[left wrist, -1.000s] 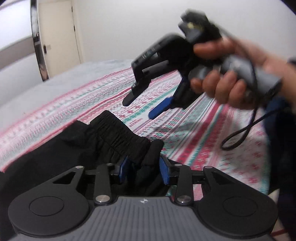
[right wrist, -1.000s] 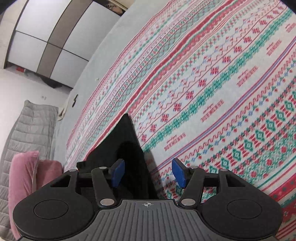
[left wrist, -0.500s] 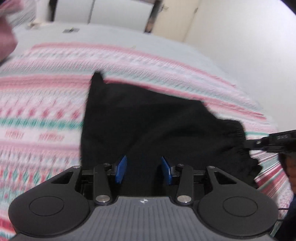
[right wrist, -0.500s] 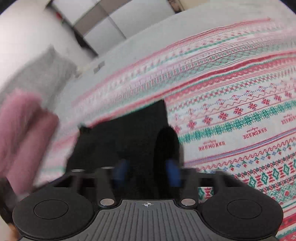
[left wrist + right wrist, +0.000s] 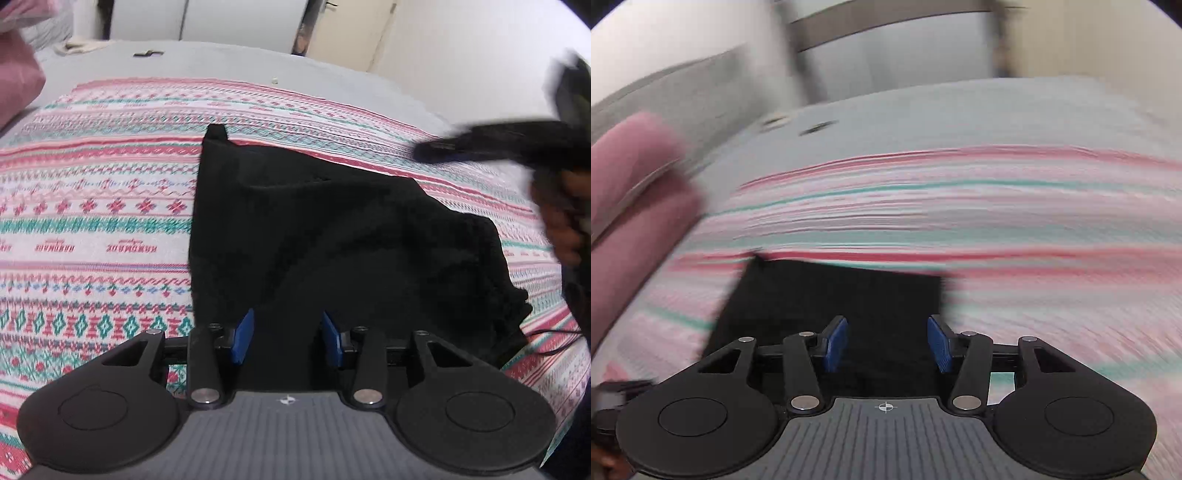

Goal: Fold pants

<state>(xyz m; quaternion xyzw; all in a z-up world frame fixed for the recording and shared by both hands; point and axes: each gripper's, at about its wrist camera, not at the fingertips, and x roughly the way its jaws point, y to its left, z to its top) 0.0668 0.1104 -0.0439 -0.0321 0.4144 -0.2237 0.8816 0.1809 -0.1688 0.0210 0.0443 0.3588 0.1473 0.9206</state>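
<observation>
The black pants (image 5: 332, 229) lie folded on a red, green and white patterned blanket (image 5: 92, 221), with the gathered waistband at the right. My left gripper (image 5: 288, 328) hovers over their near edge, blue pads apart, pressing on nothing. In the left wrist view the right gripper (image 5: 436, 149) is a dark blur above the pants' right end, held by a hand (image 5: 561, 221). The right wrist view is motion-blurred. There the right gripper (image 5: 888, 339) is over the pants (image 5: 842, 295) and its jaws are opening, with no cloth pinched between them.
A pink pillow (image 5: 14, 74) (image 5: 635, 192) lies at the left of the bed. Grey sheet (image 5: 221, 59) extends beyond the blanket, carrying a small dark object (image 5: 147, 53). A black cable (image 5: 554, 343) trails off at the right. Cupboard doors and a wall stand behind.
The left view swung from the waistband to look across the whole pants, then held still. A raised fold before the right gripper now lies flat, and that gripper has lifted away.
</observation>
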